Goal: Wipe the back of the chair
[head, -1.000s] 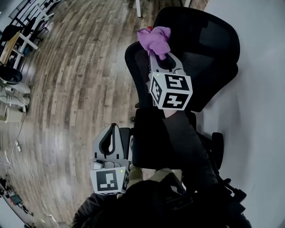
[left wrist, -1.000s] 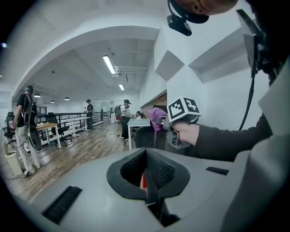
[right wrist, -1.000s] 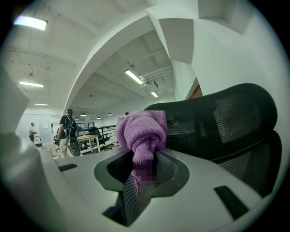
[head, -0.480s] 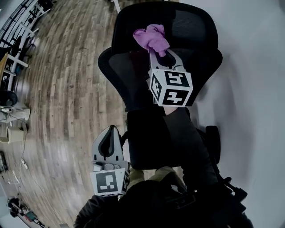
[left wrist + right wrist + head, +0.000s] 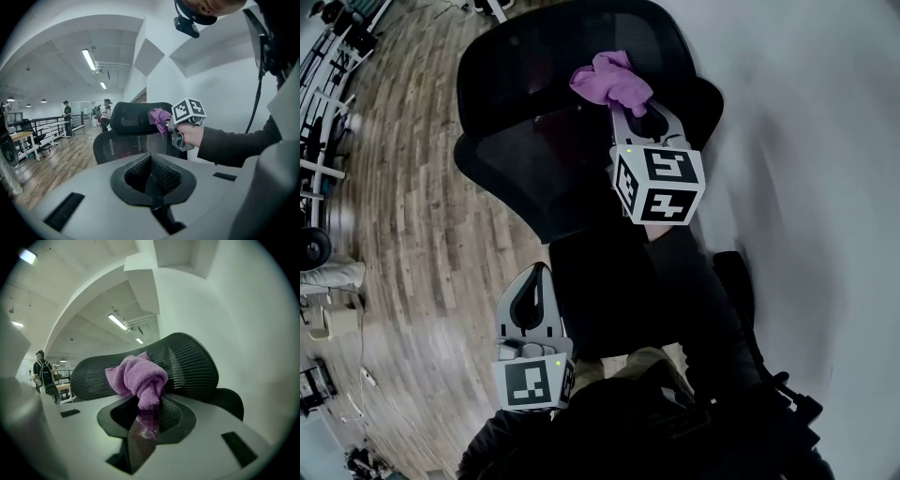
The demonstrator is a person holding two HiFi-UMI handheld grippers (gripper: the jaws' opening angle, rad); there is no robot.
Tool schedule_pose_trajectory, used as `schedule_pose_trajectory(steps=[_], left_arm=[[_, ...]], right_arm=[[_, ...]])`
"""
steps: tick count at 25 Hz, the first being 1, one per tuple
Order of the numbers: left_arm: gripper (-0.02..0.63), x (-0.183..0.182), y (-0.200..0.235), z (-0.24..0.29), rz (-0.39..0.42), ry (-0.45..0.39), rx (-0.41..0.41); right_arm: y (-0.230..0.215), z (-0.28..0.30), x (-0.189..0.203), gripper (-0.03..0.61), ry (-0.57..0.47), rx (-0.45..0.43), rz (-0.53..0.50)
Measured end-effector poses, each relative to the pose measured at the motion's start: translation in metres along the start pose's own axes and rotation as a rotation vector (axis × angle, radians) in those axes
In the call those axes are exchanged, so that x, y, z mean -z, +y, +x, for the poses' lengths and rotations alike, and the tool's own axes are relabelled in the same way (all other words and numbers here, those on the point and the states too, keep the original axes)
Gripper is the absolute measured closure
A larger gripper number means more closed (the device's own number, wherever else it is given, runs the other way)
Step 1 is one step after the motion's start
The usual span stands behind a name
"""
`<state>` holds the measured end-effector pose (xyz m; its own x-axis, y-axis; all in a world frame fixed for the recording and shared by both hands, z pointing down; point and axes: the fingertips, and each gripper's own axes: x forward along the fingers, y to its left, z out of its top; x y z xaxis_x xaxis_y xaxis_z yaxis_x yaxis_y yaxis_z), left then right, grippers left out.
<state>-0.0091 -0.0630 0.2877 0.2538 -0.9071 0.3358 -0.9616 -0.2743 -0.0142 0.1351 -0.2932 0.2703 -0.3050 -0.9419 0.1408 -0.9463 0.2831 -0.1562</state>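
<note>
Right gripper [image 5: 630, 105], fingers clamped on purple cloth [image 5: 609, 77], at mesh chair back [image 5: 525, 112], 12 o'clock; left gripper [image 5: 534, 277], fingers together, empty, 7 o'clock.

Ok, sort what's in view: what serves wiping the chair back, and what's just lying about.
In the job: purple cloth, shut in the right gripper; chair back.
Just about: left gripper, shut on nothing; desk, two people far behind.

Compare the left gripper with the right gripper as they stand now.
The right gripper is shut on a purple cloth; the left gripper is shut on nothing. The right gripper is at the chair back; the left gripper hangs apart from it. Both carry marker cubes.
</note>
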Motion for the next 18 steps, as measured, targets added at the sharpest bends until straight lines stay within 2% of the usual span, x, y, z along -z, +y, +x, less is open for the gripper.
schedule_pose_trajectory(steps=[3, 11, 18], left_arm=[[0.61, -0.004, -0.011, 0.007, 0.019, -0.011, 0.028], [0.61, 0.003, -0.039, 0.021, 0.002, 0.005, 0.073], [0.609, -0.007, -0.073, 0.028, 0.015, -0.018, 0.148]], right_arm=[[-0.013, -0.004, -0.004, 0.483, -0.007, 0.012, -0.004], [-0.05, -0.026, 0.003, 0.482, -0.031, 0.058, -0.001], [-0.088, -0.054, -0.003, 0.482, -0.034, 0.11, -0.007]])
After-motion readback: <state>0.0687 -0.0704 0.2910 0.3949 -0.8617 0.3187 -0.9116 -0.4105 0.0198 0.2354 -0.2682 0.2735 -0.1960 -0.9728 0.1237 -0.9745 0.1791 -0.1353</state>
